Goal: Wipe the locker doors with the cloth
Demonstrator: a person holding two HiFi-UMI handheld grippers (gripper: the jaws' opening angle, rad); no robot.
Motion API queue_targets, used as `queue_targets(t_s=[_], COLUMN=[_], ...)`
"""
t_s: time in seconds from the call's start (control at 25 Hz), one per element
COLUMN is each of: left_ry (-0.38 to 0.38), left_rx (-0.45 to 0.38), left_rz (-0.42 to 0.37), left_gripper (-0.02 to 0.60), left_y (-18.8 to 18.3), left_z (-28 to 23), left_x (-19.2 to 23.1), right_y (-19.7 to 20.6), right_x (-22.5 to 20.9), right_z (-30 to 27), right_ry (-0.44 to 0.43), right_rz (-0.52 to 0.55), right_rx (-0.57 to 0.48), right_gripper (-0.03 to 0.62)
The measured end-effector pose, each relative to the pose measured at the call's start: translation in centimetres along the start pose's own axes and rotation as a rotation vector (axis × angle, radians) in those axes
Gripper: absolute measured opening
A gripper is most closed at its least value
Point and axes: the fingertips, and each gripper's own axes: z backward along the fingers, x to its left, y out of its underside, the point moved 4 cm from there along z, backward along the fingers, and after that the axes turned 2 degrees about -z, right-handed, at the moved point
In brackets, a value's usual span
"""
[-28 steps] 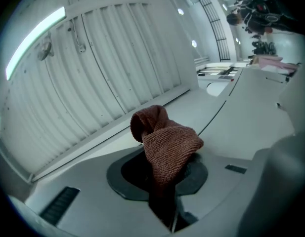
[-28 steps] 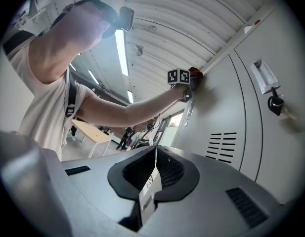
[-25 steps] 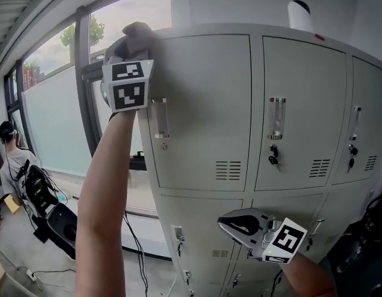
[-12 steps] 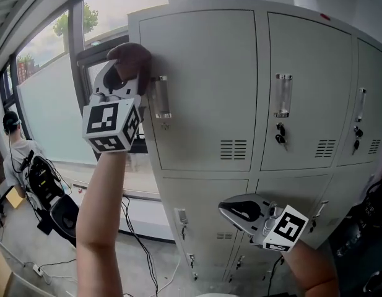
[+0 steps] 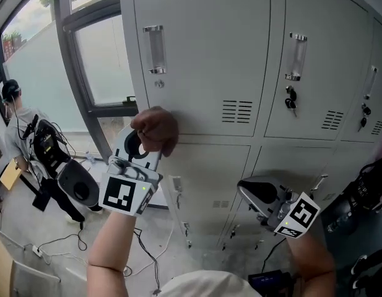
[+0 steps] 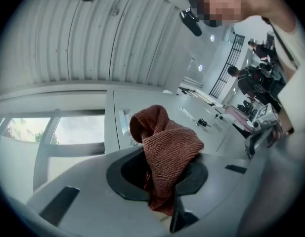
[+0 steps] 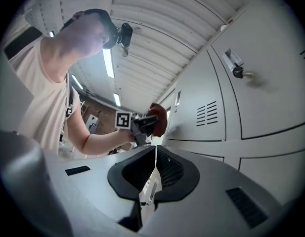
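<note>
The left claw (image 5: 145, 142) is clamping the reddish-brown cloth (image 5: 156, 127), jaws closed on the bunched fabric, and is pressing it against the left locker door (image 5: 203, 60) at that door's lower left edge, just above the lower doors (image 5: 209, 178). A second ago it was working at this door's top left corner, and half a second ago it was beside the handle (image 5: 154, 48), so it is travelling downward. The right claw (image 5: 256, 193) is still hanging low before the lower doors, jaws together, holding nothing.
</note>
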Motion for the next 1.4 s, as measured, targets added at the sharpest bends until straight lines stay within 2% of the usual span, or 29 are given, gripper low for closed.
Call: queue_targets(t_s=[0.16, 0.28, 0.44, 0.56, 0.84, 1.04, 1.4], left_ry=[-0.015, -0.03, 0.004, 0.054, 0.182, 0.198, 0.197], left_rx=[0.105, 0.194, 0.334, 0.399, 0.465, 0.494, 0.485], left_rz=[0.128, 0.221, 0.318, 0.393, 0.499, 0.511, 0.501], left_gripper=[0.072, 0.072, 0.072, 0.072, 0.072, 0.072, 0.072], left_y=[6.1, 11.0, 17.3, 20.0, 22.2, 23.0, 22.9], left_z=[4.0, 7.3, 10.9, 12.8, 14.9, 15.1, 13.9], left_x=[-2.1, -4.4, -8.5, -11.8, -17.6, -18.7, -19.3], right_y=[2.0, 4.9, 8.1, 9.5, 12.8, 13.8, 13.7], right_x=[0.1, 0.4, 0.5, 0.3, -1.0, -0.6, -0.9], right_z=[2.3, 3.7, 5.0, 6.0, 8.9, 9.7, 10.3], right_ry=[0.028, 0.049, 0.078, 0.098, 0.149, 0.133, 0.142], right_rz=[-0.042, -0.108, -0.193, -0.212, -0.247, -0.252, -0.251], right_rx=[0.016, 0.053, 0.065, 0.072, 0.127, 0.14, 0.122], right_gripper=[0.018, 0.018, 0.017, 0.017, 0.017, 0.017, 0.017])
